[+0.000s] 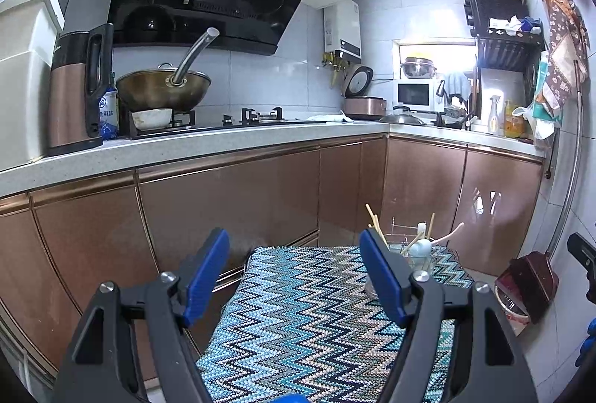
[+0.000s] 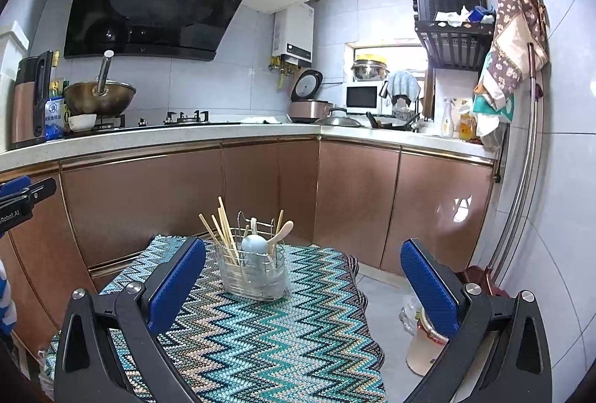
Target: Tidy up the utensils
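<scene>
Blue jaws wide apart, both empty.

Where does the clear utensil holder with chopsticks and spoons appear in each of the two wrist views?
Left wrist: the clear utensil holder stands lower right of centre, partly hidden behind the left claw's right blue finger.
Right wrist: the holder stands near centre, fully visible.
Shared landmark: the zigzag-patterned cloth beneath it.

My right gripper [image 2: 303, 272] hangs wide open above zigzag cloth [image 2: 260, 339]; wire utensil holder [image 2: 255, 270] ahead, chopsticks [image 2: 223, 231] upright inside.
</scene>
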`<move>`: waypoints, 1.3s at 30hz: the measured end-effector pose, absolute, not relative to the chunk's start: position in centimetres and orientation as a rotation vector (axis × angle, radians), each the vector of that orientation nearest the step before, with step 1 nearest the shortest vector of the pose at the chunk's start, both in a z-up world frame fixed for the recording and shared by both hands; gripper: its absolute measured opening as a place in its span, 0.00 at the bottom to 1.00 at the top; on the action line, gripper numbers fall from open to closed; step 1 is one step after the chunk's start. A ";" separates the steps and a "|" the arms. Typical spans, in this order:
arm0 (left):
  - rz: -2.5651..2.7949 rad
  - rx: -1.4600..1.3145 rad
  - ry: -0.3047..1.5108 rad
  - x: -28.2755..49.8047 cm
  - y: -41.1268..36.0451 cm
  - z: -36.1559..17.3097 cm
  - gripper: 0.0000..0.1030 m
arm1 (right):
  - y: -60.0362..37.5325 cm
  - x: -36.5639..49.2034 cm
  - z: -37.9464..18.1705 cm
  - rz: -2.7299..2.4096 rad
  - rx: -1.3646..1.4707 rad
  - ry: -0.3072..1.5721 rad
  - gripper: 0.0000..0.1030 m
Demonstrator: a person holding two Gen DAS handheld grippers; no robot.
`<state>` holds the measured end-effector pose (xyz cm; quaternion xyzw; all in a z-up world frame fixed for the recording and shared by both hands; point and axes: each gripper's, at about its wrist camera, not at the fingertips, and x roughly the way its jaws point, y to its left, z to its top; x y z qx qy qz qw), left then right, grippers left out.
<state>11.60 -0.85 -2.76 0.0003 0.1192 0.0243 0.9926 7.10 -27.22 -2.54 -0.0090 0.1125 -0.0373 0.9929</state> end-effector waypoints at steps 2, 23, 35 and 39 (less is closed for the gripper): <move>0.051 0.000 0.232 11.4 -0.9 -2.7 0.69 | -27.2 7.0 -2.5 -0.076 -0.020 0.223 1.00; 0.046 0.019 0.205 10.5 -1.2 -2.2 0.69 | -27.3 6.6 -2.7 -0.075 -0.020 0.220 1.00; 0.044 0.026 0.196 10.0 -1.6 -2.0 0.69 | -27.7 5.8 -2.3 -0.070 -0.022 0.203 1.00; 0.043 0.028 0.195 9.9 -1.7 -2.0 0.69 | -27.7 5.5 -2.1 -0.073 -0.027 0.193 1.00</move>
